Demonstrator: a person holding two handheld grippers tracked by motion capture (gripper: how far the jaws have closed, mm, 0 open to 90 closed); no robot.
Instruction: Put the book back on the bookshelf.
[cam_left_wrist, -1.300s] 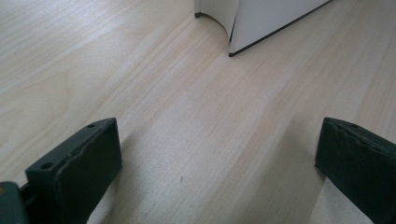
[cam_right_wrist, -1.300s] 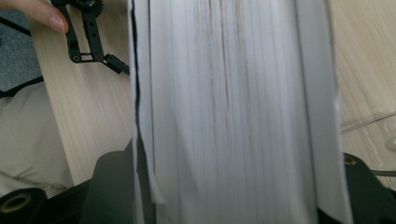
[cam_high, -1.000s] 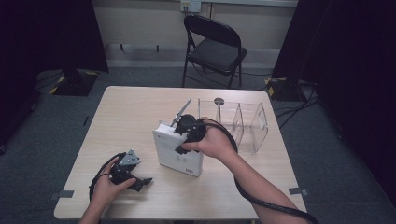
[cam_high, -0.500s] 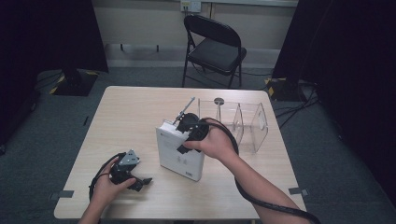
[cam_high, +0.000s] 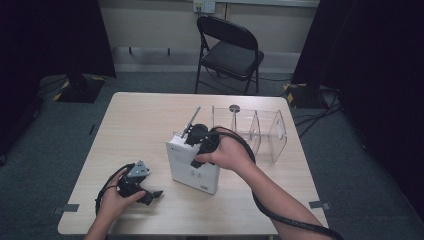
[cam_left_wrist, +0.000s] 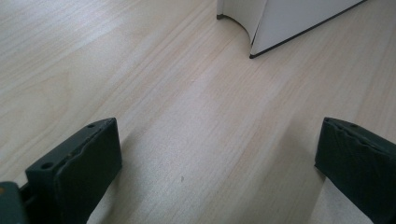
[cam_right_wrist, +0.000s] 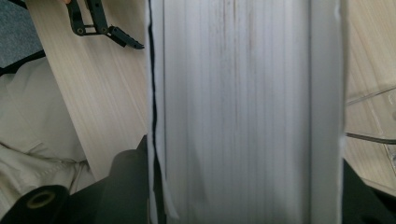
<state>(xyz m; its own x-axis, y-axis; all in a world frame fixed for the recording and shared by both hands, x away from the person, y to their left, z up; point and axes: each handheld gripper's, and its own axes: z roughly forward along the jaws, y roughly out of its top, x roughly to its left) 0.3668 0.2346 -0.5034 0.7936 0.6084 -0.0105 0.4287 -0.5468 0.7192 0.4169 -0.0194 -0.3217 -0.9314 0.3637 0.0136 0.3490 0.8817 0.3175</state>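
A thick white book (cam_high: 192, 167) stands on edge near the middle of the wooden table (cam_high: 140, 120). My right gripper (cam_high: 199, 141) comes down on its top edge and is shut on it. In the right gripper view the book's page edge (cam_right_wrist: 243, 112) runs up the middle, with a black jaw pressed on each side at the bottom. My left gripper (cam_high: 150, 194) rests on the table at the front left, held in a hand, open with bare wood between its jaws (cam_left_wrist: 217, 163). A lower corner of the book (cam_left_wrist: 280, 18) shows ahead of it.
A clear plastic divider rack (cam_high: 260, 130) stands just right of the book, its edge also in the right gripper view (cam_right_wrist: 373, 116). A black folding chair (cam_high: 230, 50) is behind the table. The left gripper (cam_right_wrist: 100, 23) appears at the top left of the right gripper view.
Almost nothing has moved. The right hand and the book have shifted very slightly; the left gripper stays where it was.
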